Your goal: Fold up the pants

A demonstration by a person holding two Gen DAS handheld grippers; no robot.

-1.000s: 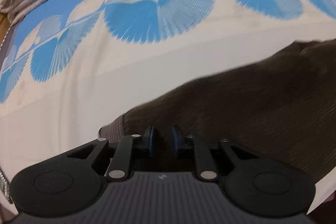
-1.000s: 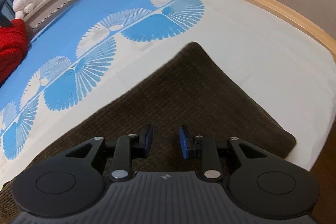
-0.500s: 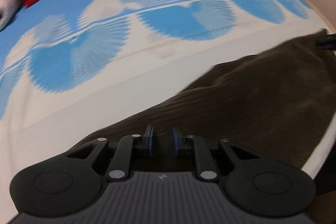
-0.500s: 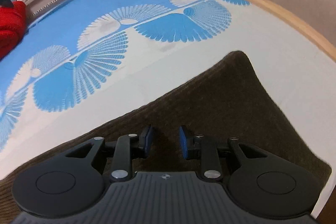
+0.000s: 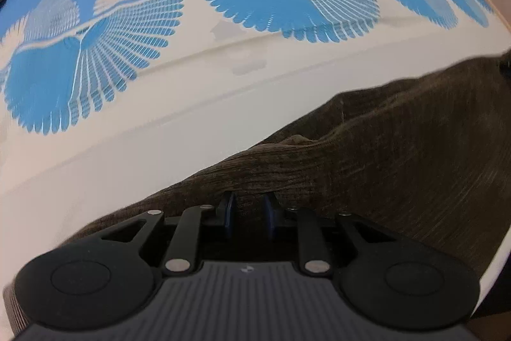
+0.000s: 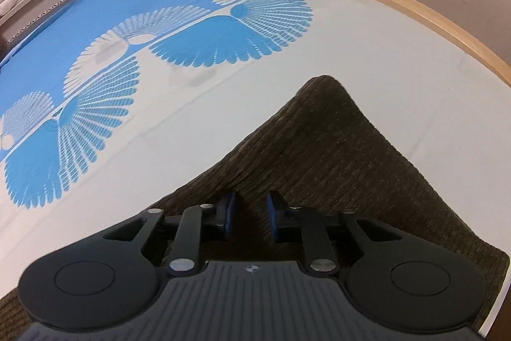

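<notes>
On a blue-and-white bedsheet point(image 6: 198, 104), brown pants point(image 6: 335, 155) stretch lengthwise along the near edge, one corner pointing toward the wooden bed frame point(image 6: 431, 21). Directly over the pants, the right gripper point(image 6: 250, 214) is closing, cloth bunched between its blue pads; the left gripper point(image 5: 247, 213) is easing slightly apart over a raised ridge of fabric, and whether either truly pinches is unclear. Beyond the pants' far edge lies broad bare sheet, likely room enough for a fold.
</notes>
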